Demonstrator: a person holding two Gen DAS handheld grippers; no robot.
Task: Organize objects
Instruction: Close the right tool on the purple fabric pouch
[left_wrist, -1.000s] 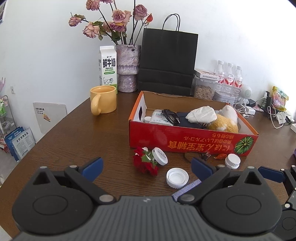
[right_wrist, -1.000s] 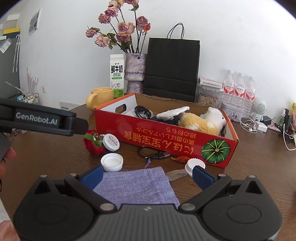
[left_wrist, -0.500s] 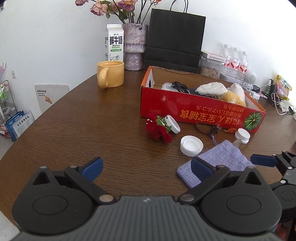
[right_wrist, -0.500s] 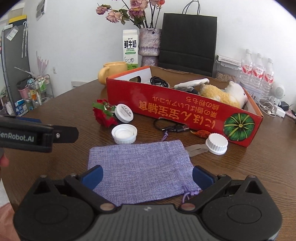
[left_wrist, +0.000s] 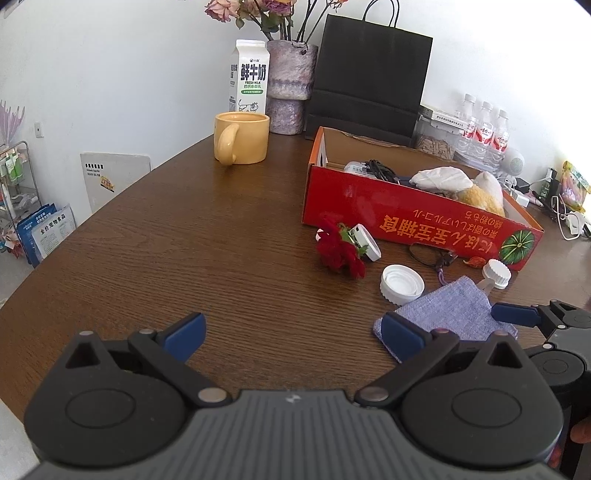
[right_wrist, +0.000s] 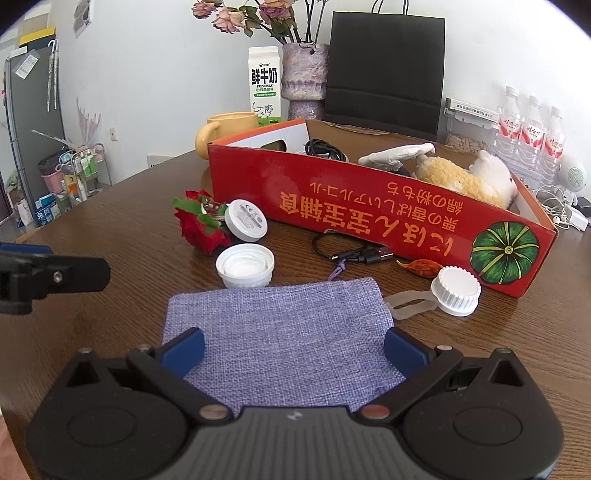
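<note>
A red cardboard box (right_wrist: 369, 199) holds a plush toy (right_wrist: 465, 177), a white glove and a black cable. In front of it on the wooden table lie a purple cloth pouch (right_wrist: 284, 325), a red fabric rose (right_wrist: 201, 227), a round white case (right_wrist: 245, 220), an upturned white lid (right_wrist: 245, 266), a white cap (right_wrist: 456, 290), a black USB cable (right_wrist: 351, 251) and a dried chili (right_wrist: 419, 266). My right gripper (right_wrist: 293, 345) is open and hovers over the pouch's near edge. My left gripper (left_wrist: 293, 330) is open and empty, over bare table left of the pouch (left_wrist: 448, 314).
A yellow mug (left_wrist: 242, 137), a milk carton (left_wrist: 249, 75), a vase of dried roses (left_wrist: 290, 85) and a black paper bag (left_wrist: 369, 74) stand at the back. Water bottles (left_wrist: 484, 129) and cables are at the far right. The table edge curves along the left.
Both grippers have drawn back and lowered toward the table's near side. The right gripper now sits over the pouch's near edge. Nothing was grasped.
</note>
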